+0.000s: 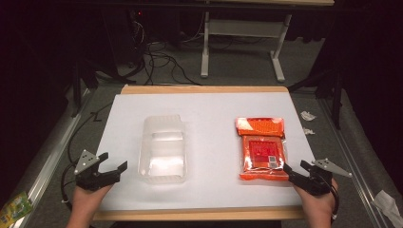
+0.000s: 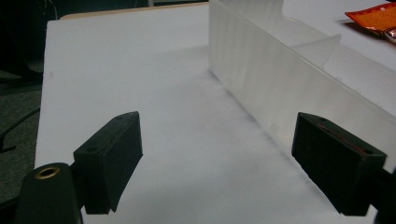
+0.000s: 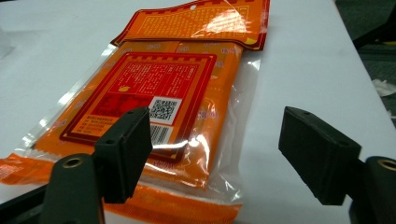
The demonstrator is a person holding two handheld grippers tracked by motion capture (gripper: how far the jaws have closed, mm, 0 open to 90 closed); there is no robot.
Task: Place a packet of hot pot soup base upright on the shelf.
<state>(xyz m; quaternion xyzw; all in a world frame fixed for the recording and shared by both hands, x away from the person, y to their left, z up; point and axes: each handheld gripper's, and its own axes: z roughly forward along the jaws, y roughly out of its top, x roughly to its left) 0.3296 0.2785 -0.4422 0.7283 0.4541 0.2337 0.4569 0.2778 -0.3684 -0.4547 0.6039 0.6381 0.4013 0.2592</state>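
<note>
Table: a wide white-topped table [image 1: 209,109] with a pale wooden rim carries everything; grey floor lies around it.
Container: a clear, ribbed, rectangular plastic container [image 1: 162,149] stands open-topped on the left half of the table, its short end toward the near edge. In the left gripper view its long translucent wall [image 2: 280,88] runs along the right side, with a thin partition inside.
Packet: a flat orange-and-red plastic food packet [image 1: 262,148] with a clear sealed border lies on the right half of the table, well apart from the container, its near end close to the near right corner. In the right gripper view the packet [image 3: 168,102] shows a printed label with a square code.
Left gripper: the black two-jaw left gripper [image 1: 114,164] sits at the near left corner, just beside the container's near left end. Its jaws stand wide apart over bare table with nothing between them; the right jaw is near the container wall, and whether it touches I cannot tell.
Right gripper: the black two-jaw right gripper [image 1: 295,167] sits at the near right corner, at the packet's near right corner. Its jaws stand fairly wide and grip nothing: the left jaw is over the packet's near end, the right jaw over bare table beside it.
Scraps: small crumpled white bits [image 1: 309,115] lie on the floor off the table's right edge.
In the way: nothing lies between either gripper and the thing nearest it.
</note>
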